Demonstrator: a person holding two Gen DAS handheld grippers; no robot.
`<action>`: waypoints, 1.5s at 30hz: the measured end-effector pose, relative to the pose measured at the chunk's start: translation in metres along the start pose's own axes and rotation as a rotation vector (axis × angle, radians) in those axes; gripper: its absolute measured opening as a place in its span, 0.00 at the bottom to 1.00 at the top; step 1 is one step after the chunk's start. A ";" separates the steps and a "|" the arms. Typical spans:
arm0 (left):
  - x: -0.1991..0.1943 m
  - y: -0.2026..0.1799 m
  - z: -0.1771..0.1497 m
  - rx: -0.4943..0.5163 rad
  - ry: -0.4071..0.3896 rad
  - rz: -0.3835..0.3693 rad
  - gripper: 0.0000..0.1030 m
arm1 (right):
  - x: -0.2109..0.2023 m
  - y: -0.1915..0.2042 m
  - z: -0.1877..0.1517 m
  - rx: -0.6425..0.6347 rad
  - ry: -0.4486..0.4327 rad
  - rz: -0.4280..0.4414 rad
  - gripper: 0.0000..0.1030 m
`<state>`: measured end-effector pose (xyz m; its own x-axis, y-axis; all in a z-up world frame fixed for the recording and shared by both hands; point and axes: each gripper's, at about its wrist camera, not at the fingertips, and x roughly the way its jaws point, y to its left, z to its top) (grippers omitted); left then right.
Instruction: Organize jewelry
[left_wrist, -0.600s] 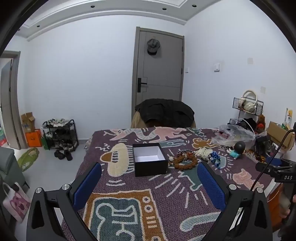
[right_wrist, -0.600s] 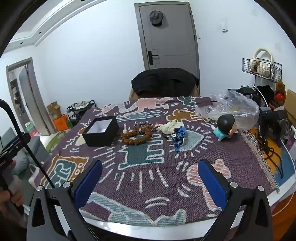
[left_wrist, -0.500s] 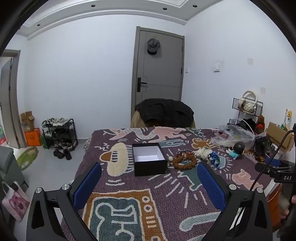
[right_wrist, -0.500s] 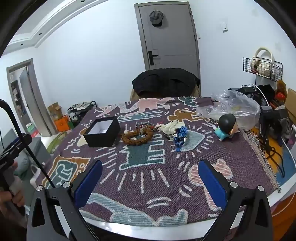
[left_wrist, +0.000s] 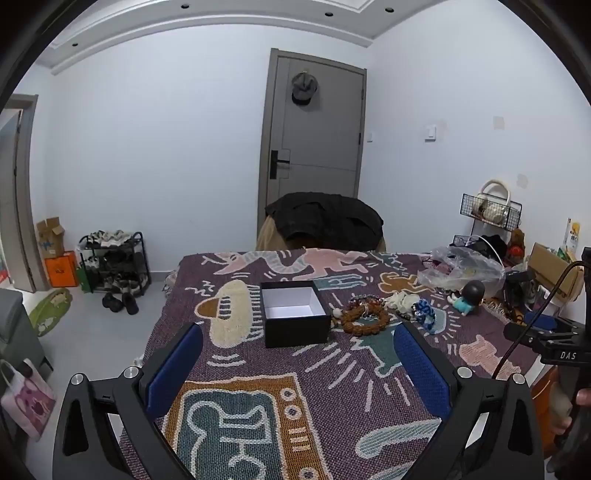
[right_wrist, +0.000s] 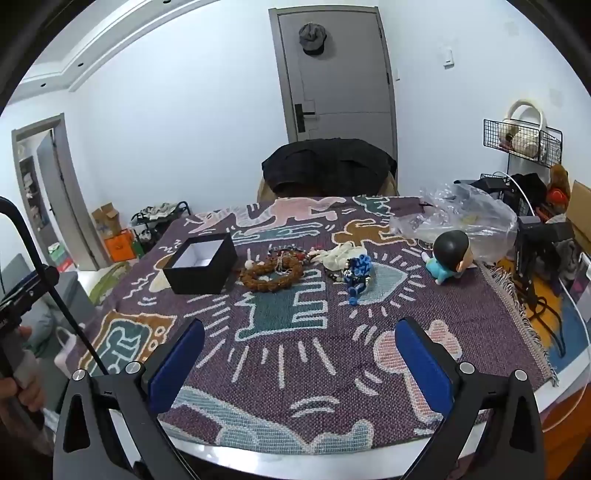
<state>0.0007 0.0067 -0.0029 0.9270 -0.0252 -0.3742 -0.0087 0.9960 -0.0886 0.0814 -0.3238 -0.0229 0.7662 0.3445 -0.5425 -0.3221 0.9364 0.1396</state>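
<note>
An open black box (left_wrist: 294, 312) with a white inside sits on the patterned cloth; it also shows in the right wrist view (right_wrist: 201, 266). Right of it lies a brown bead bracelet (left_wrist: 364, 319) (right_wrist: 271, 272) with smaller bead strands on it, then a cream piece (right_wrist: 338, 256) and a blue bead piece (left_wrist: 424, 314) (right_wrist: 357, 275). My left gripper (left_wrist: 297, 363) is open and empty, hovering near the table's front, short of the box. My right gripper (right_wrist: 299, 360) is open and empty over the cloth, short of the jewelry.
A doll with a black head (right_wrist: 447, 256) lies right of the jewelry, with a clear plastic bag (right_wrist: 461, 216) behind it. A chair with a dark jacket (left_wrist: 325, 219) stands at the far edge. Cables and boxes crowd the right side (right_wrist: 543, 251).
Both grippers have edged slightly forward toward the table; the box and jewelry appear a little nearer. Nothing was grasped or moved.
</note>
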 end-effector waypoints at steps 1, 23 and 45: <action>0.000 0.001 0.000 -0.002 -0.001 -0.001 1.00 | -0.001 0.000 0.000 0.000 -0.001 0.000 1.00; -0.002 -0.002 0.008 -0.004 -0.002 -0.014 1.00 | -0.007 0.002 0.006 -0.020 -0.022 -0.016 1.00; -0.007 -0.010 0.007 0.027 -0.006 -0.059 1.00 | -0.010 -0.004 0.008 0.002 -0.034 -0.028 1.00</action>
<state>-0.0034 -0.0021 0.0070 0.9280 -0.0830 -0.3632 0.0558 0.9948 -0.0848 0.0794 -0.3304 -0.0108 0.7933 0.3203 -0.5177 -0.2992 0.9458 0.1266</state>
